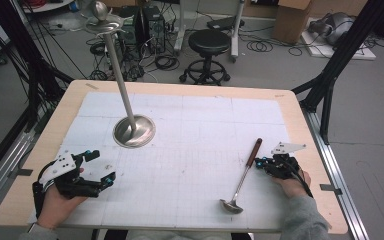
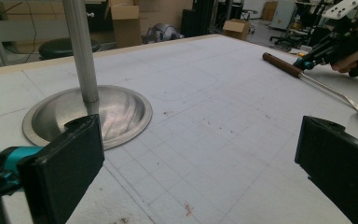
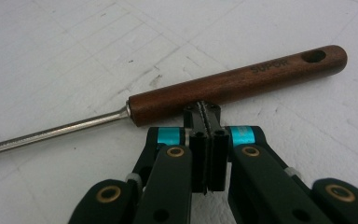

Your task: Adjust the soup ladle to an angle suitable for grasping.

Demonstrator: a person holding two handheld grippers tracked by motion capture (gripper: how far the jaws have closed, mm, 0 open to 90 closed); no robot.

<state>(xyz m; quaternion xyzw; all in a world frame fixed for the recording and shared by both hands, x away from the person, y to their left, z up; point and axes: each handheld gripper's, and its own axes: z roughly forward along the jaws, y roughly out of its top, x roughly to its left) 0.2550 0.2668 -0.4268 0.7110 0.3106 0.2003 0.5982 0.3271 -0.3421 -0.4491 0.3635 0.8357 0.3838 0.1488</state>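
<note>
A ladle (image 1: pixel 242 177) with a brown wooden handle (image 3: pixel 242 86) and a steel bowl lies on the white mat at the front right. My right gripper (image 3: pixel 207 109) is shut with nothing between its jaws, and its tips touch the near side of the handle. In the high view the right gripper (image 1: pixel 258 161) sits just right of that handle. My left gripper (image 1: pixel 104 166) rests at the front left, jaws wide open and empty. In the left gripper view, the left gripper (image 2: pixel 198 140) frames bare mat, with the ladle (image 2: pixel 282 64) and the right gripper (image 2: pixel 307 60) beyond.
A steel stand with a round base (image 1: pixel 134 131) and a tall pole (image 1: pixel 120 75) stands on the mat's left half, just ahead of the left gripper. The wooden table edge (image 1: pixel 180 86) borders the mat. A black stool (image 1: pixel 209 42) and cables lie on the floor beyond.
</note>
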